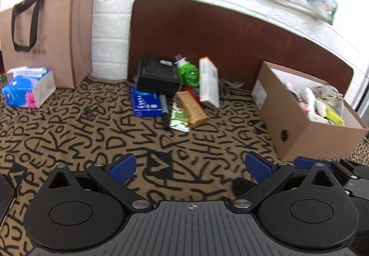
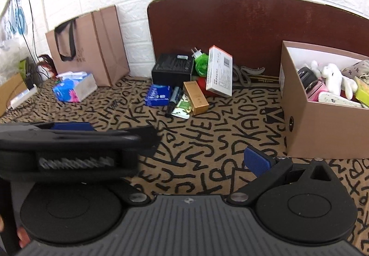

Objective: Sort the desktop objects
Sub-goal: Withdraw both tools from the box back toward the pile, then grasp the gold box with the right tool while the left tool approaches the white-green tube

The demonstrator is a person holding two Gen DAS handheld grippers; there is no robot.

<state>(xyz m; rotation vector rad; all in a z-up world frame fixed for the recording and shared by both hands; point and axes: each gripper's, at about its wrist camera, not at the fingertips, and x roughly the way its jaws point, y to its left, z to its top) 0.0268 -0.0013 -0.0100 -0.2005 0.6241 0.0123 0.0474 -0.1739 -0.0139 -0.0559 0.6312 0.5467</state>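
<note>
Our left gripper (image 1: 191, 165) hangs wide open and empty above the patterned worktop (image 1: 69, 140); the right gripper (image 2: 203, 159) also looks spread and empty, though the left one hides its other finger. The clutter lies well ahead by the rear edge: black box (image 2: 173, 69), blue packet (image 2: 158, 95), marker (image 2: 174, 99), gold carton (image 2: 196, 98), white carton (image 2: 219, 71) leaning upright. We judge a clumsy reach could topple that carton. The cardboard box (image 2: 322, 131) at the right edge holds a plush toy (image 2: 334, 78) and oddments.
</note>
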